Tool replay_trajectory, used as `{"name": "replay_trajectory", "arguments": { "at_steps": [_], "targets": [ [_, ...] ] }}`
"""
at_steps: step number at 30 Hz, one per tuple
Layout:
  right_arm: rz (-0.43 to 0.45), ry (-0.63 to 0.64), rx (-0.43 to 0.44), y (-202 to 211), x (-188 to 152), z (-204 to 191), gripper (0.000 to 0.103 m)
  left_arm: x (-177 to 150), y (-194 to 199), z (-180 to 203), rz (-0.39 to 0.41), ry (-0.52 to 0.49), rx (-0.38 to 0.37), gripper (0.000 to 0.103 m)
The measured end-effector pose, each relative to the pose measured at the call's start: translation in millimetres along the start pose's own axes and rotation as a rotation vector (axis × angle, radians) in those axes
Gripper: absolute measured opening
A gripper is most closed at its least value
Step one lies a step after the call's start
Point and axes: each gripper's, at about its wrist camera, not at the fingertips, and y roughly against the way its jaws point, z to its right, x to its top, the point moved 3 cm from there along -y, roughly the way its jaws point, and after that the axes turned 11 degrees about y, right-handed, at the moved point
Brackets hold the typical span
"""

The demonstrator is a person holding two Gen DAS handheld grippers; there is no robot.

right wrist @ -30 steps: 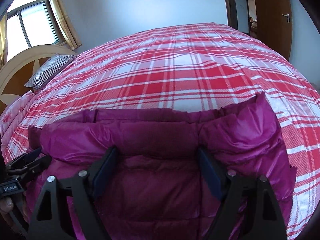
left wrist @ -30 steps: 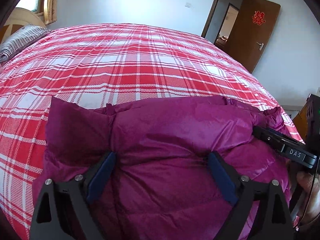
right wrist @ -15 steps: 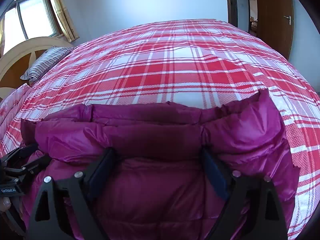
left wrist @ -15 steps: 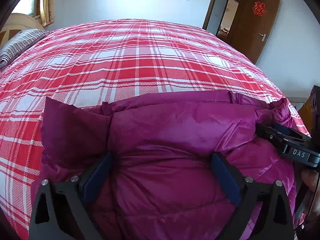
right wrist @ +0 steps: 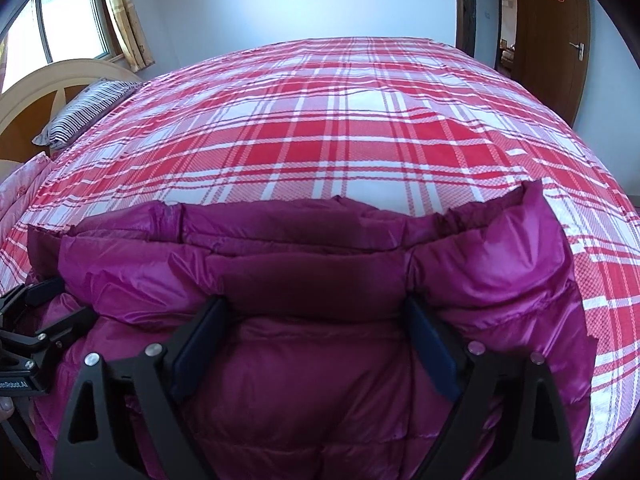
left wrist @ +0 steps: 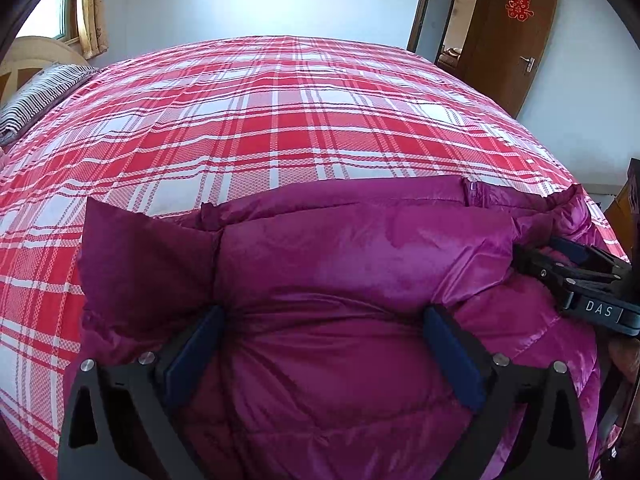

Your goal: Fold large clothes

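Big bed (left wrist: 280,120) with red-white plaid cover fills both views. Magenta puffer jacket (left wrist: 340,280) lies bunched on the near edge of the bed, folded edge facing the far side. Brown door (left wrist: 516,32) on the far right wall, striped pillow (right wrist: 84,112) at the headboard on the left. Left gripper (left wrist: 324,336) has its jaws wide apart, pressing on jacket fabric. Right gripper (right wrist: 316,328) is likewise spread apart over the jacket, nothing clamped. Each gripper shows at the other view's edge.

One magenta puffer jacket (left wrist: 340,264), one bed (left wrist: 280,120) – one striped pillow (right wrist: 84,112), two grippers (left wrist: 324,332) (right wrist: 316,328)
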Motion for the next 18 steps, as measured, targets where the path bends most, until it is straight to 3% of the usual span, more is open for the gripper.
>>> {"name": "replay_trajectory", "arguments": {
  "at_steps": [18],
  "targets": [
    [-0.037, 0.042, -0.048, -5.5, -0.4, -6.2, 0.095, -0.5, -2.4, 0.6, -0.002, -0.011, 0.015, 0.101]
  ]
}}
